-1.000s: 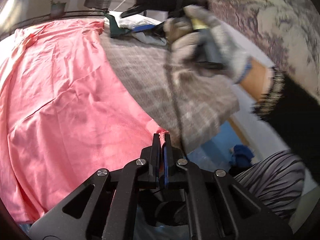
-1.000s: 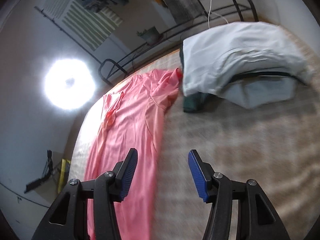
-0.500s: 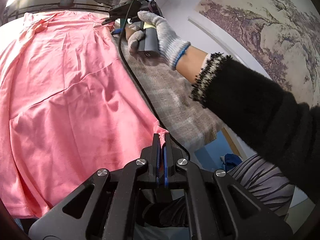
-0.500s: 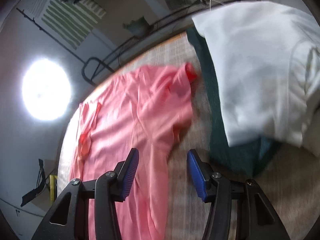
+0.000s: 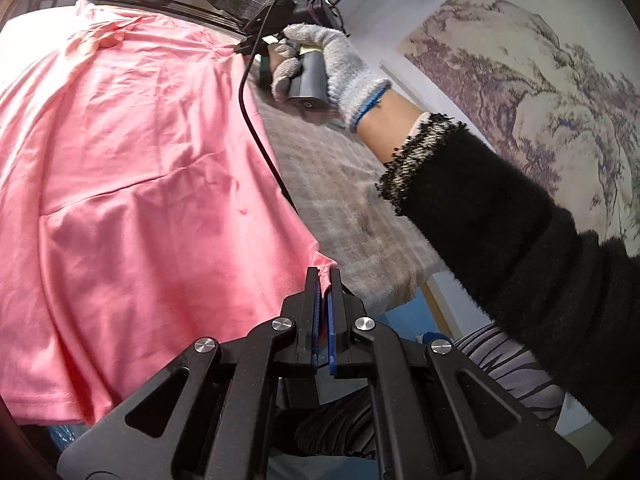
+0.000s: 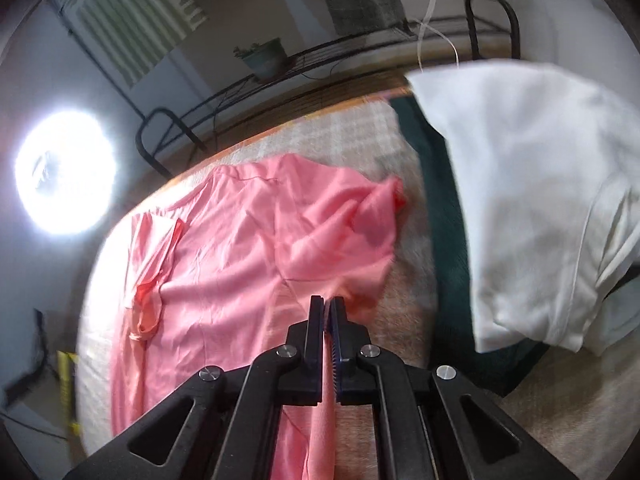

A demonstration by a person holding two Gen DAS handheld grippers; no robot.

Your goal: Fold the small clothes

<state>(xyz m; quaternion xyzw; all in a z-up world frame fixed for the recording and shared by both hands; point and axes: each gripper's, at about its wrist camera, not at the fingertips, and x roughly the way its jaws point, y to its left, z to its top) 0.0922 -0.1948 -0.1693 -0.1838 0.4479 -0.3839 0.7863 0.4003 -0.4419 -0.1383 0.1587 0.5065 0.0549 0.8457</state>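
My left hand-held gripper (image 5: 324, 280) is clamped on the hem corner of the pink T-shirt (image 5: 132, 184), which lies spread across the table (image 5: 360, 208) with that corner at the table's near edge. Only this view shows the gloved right hand (image 5: 336, 68) reaching over the shirt's far side. From the right wrist I see my right hand-held gripper (image 6: 328, 306), its jaws just closed on the shirt's edge below the sleeve. Only here do the white garment (image 6: 520, 200) and the dark green one (image 6: 444, 240) beneath it show, near the table's far corner.
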